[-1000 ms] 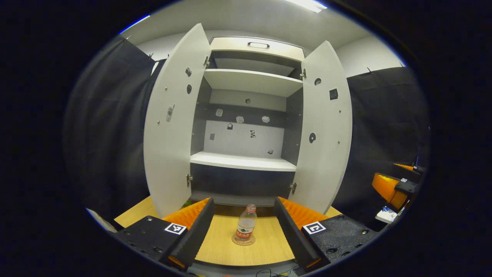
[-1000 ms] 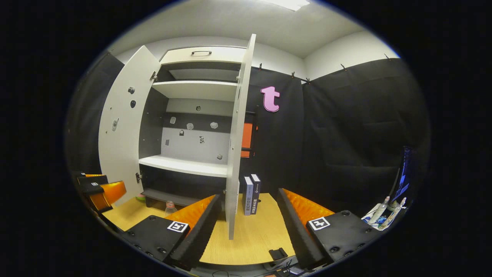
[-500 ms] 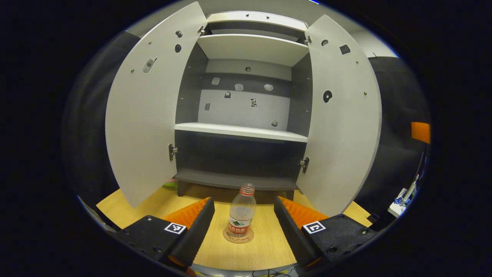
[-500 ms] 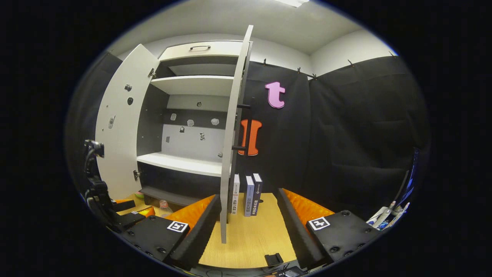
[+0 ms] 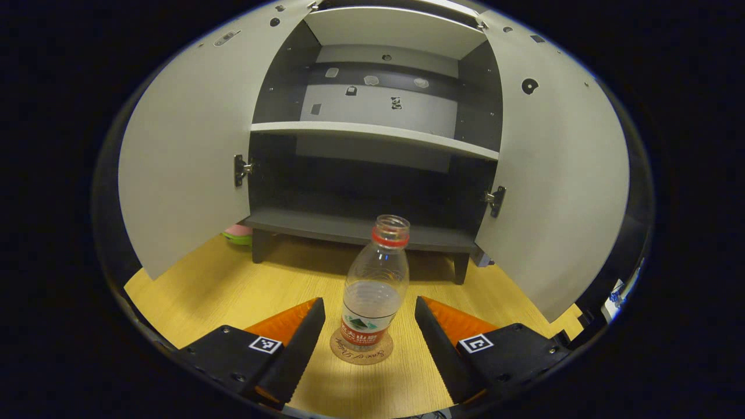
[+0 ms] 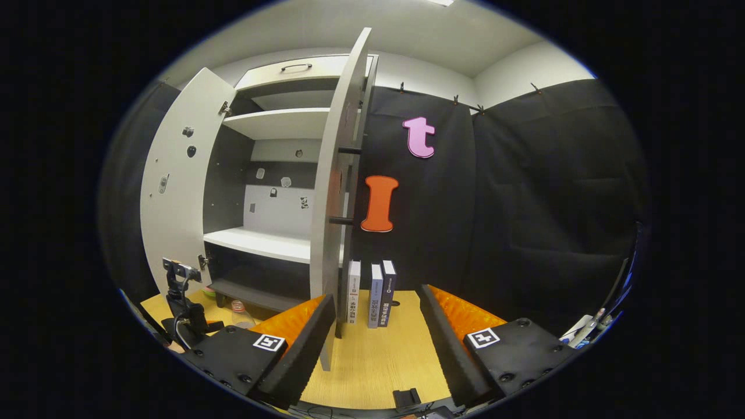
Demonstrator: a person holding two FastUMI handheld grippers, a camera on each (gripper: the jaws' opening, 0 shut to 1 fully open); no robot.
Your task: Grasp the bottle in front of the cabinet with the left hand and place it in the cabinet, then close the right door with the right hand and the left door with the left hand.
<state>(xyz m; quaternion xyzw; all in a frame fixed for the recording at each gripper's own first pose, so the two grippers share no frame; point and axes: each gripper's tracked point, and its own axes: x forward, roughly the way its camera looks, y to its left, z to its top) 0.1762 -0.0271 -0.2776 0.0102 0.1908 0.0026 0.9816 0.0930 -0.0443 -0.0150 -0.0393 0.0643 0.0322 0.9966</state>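
Observation:
A clear plastic bottle (image 5: 375, 285) with a red label and no cap stands upright on a round coaster (image 5: 361, 352) on the wooden table, in front of the cabinet. My left gripper (image 5: 368, 305) is open, its fingertips either side of the bottle's lower half, not touching. Both cabinet doors stand open: left door (image 5: 186, 151), right door (image 5: 559, 174). The dark bottom shelf (image 5: 326, 224) lies just behind the bottle. In the right gripper view my right gripper (image 6: 377, 297) is open and empty, close to the right door's edge (image 6: 327, 203). The bottle (image 6: 240, 313) shows small at the left.
The right door carries a dark bar handle (image 6: 349, 186) on its outer face. Three books (image 6: 372, 291) stand upright on the table right of the cabinet. A white middle shelf (image 5: 372, 132) spans the cabinet. A pink and green object (image 5: 238, 234) lies beside the cabinet's left leg.
My left gripper has moved forward and down, so the bottle now stands between its fingertips. The right gripper has shifted sideways; the right door's outer face and handle now show.

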